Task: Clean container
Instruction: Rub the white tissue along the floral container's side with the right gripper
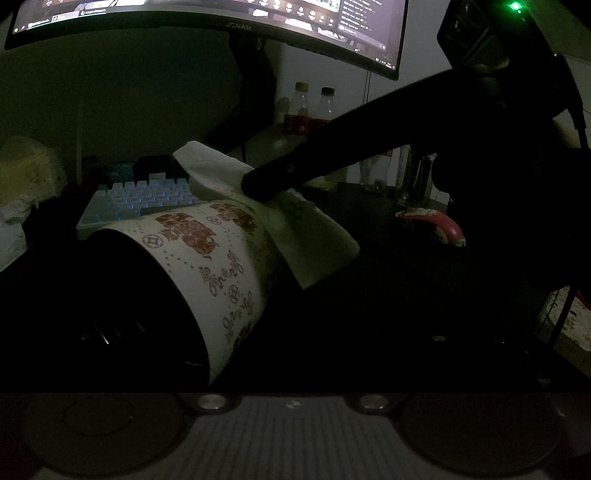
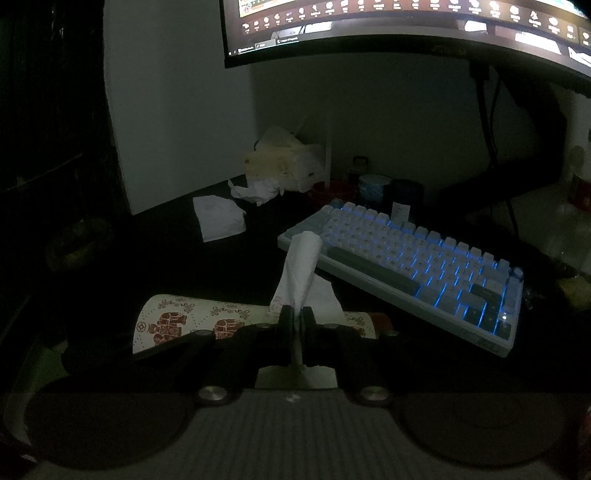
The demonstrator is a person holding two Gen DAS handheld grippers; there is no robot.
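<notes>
Tissue (image 2: pixel 300 266) stands pinched between the clenched fingers of the right hand-held gripper (image 2: pixel 297 317), its free end rising as a twisted white strip toward the far keyboard (image 2: pixel 406 273). In the left wrist view that gripper comes in from the upper right as a dark arm sloping down and left, its tip (image 1: pixel 258 186) pressing the tissue against the cup's (image 1: pixel 207 266) far end.

The cup – a paper container, cream with red-brown printed flowers and script – lies tipped over, long axis running from near left to far right in the left view. Its dark open mouth faces the near left and its base points far right, under the tissue. Seen from the right wrist, the cup lies crosswise just beyond the fingers, patterned wall up. It sits low over the dark bench (image 1: pixel 388 295), close in front of the left camera.

The left hand-held gripper's fingers are lost in shadow around the cup – whether they clasp it I cannot tell.

Beyond are a lit monitor (image 2: pixel 406 29), a tissue box (image 2: pixel 284 162) and two bottles (image 1: pixel 314 107).
</notes>
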